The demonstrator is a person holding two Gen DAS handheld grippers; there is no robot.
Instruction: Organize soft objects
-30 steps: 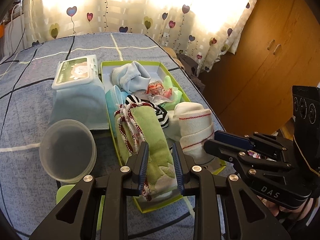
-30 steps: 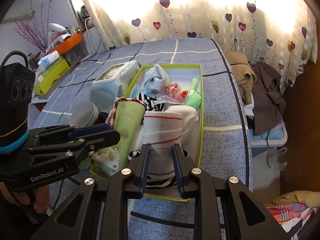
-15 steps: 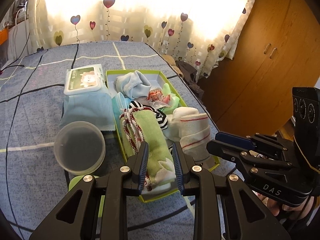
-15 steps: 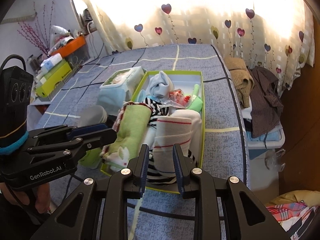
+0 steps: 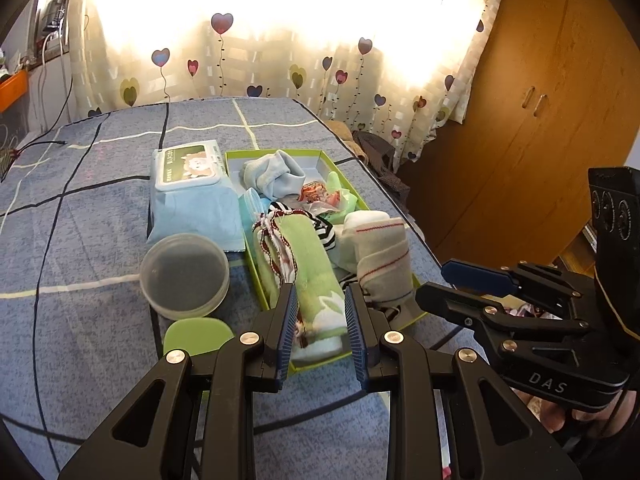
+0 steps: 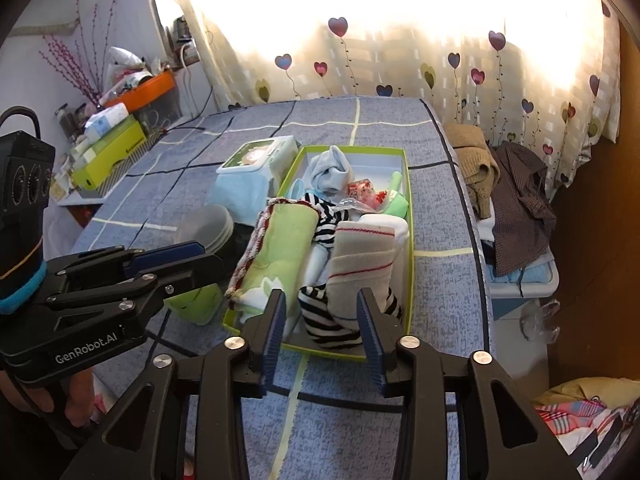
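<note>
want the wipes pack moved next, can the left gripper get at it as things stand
Probably yes. The left gripper is open and holds nothing, and the wipes pack sits outside the green box with its top uncovered; only the round plastic container lies nearer.

A blue checked bed (image 5: 100, 208) carries a green box (image 5: 256, 276), wipes pack (image 5: 188, 168) and plastic tub (image 5: 184, 274).

We find the green box (image 5: 280, 155) crammed full; wipes pack (image 5: 188, 168) and round tub (image 5: 184, 274) crowd its left side.

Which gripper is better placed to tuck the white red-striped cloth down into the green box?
Probably right: the right gripper is open, lined up on the white red-striped cloth. The left gripper faces the green towel roll.
</note>
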